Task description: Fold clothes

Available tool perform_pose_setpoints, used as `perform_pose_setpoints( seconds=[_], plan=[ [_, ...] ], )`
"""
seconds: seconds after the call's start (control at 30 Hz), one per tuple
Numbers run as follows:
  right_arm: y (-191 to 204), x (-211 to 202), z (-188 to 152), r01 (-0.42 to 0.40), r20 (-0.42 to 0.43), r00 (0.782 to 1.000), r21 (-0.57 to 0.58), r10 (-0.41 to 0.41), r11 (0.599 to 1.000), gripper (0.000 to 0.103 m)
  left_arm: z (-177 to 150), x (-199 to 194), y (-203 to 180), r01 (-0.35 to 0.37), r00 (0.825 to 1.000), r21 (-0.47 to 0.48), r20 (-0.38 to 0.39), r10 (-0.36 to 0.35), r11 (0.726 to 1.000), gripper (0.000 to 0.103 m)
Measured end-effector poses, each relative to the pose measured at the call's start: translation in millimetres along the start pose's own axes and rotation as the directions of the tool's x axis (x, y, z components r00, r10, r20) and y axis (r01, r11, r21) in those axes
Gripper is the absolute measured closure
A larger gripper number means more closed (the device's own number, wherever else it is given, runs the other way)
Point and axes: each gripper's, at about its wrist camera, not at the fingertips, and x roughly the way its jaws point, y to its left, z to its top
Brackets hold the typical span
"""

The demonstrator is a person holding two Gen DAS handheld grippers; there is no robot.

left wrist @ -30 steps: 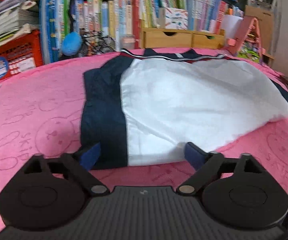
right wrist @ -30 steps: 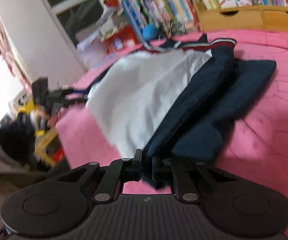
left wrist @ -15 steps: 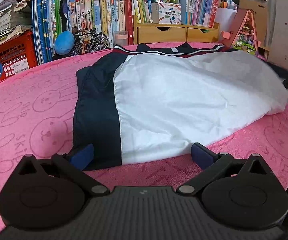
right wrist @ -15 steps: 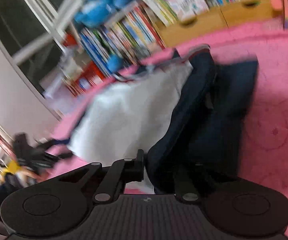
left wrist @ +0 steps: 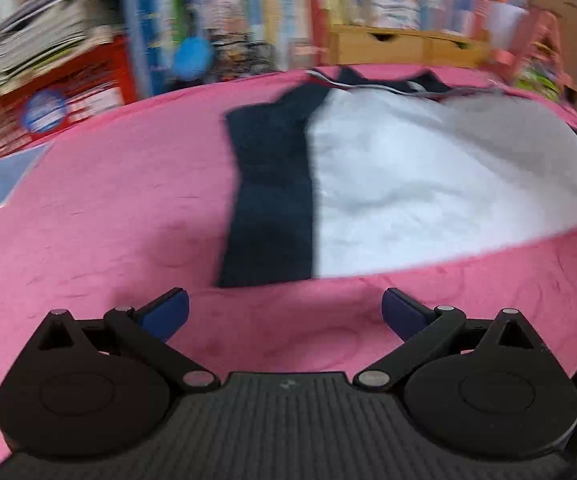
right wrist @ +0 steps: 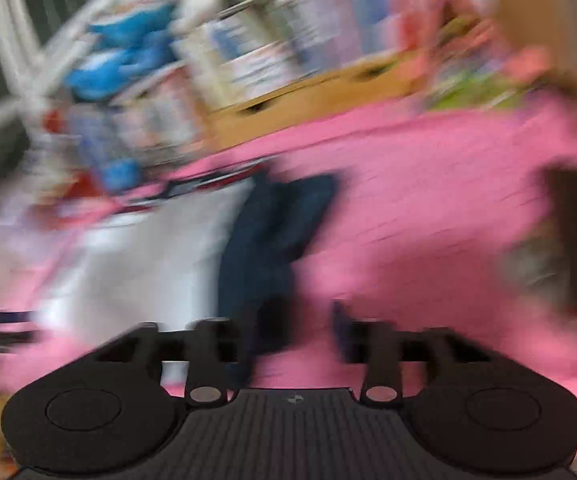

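White-and-navy cotton shirt (left wrist: 428,184) lies flat on the pink rabbit-print blanket (left wrist: 100,216) over the bed, collar at the far edge toward the bookshelf of coloured spines (left wrist: 248,12), hem toward the near edge. Long axis runs near to far. A navy sleeve panel (left wrist: 268,200) is folded along the shirt's left side.

Left gripper (left wrist: 284,306): jaws wide apart, nothing between them, only bare blanket. The shirt's hem sits just beyond the blue pads (left wrist: 166,312), apart from them, slightly to the right of the midline.

Right gripper (right wrist: 288,332): the view is badly smeared. Jaws are opening; a strip of navy cloth (right wrist: 264,248) lies between them, close against the left pad, but I cannot make out any pinch on it. It looks let go. From this side the white body stretches away to the left.

Judgement: the right-hand side fold looks laid. The left gripper is squarely at the hem, so the next fold, hem toward collar, probably starts with it closing on that near edge; the right one needs to come round to the hem as well.

Against a second ago: the right jaws were clamped shut on the navy edge, now they part. The left gripper then had its pads over the hem; now it has drawn back and up, hem clear of the pads.
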Motion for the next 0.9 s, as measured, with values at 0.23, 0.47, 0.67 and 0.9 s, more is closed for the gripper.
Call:
perform_pose_setpoints(
  seconds=[0.23, 0.47, 0.67, 0.9],
  plan=[
    [79, 40, 49, 0.034, 0.162, 0.987, -0.253, 0.007, 0.967, 0.055, 91, -3, -69, 0.007, 0.964, 0.252, 0.256, -0.073, 0.968, 0.000],
    [192, 157, 64, -0.079, 0.030, 0.995, -0.332, 0.094, 0.940, 0.036, 117, 118, -127, -0.178, 0.977, 0.430, 0.185, 0.107, 0.885, 0.000],
    [152, 186, 64, -0.115, -0.024, 0.993, -0.220, 0.113, 0.969, 0.042, 87, 126, -24, 0.055, 0.992, 0.072, 0.111, -0.063, 0.996, 0.000],
    [67, 194, 74, -0.143, -0.024, 0.989, 0.051, 0.144, 0.988, 0.103, 78, 111, -12, 0.048, 0.990, 0.061, 0.130, -0.055, 0.997, 0.000]
  ],
)
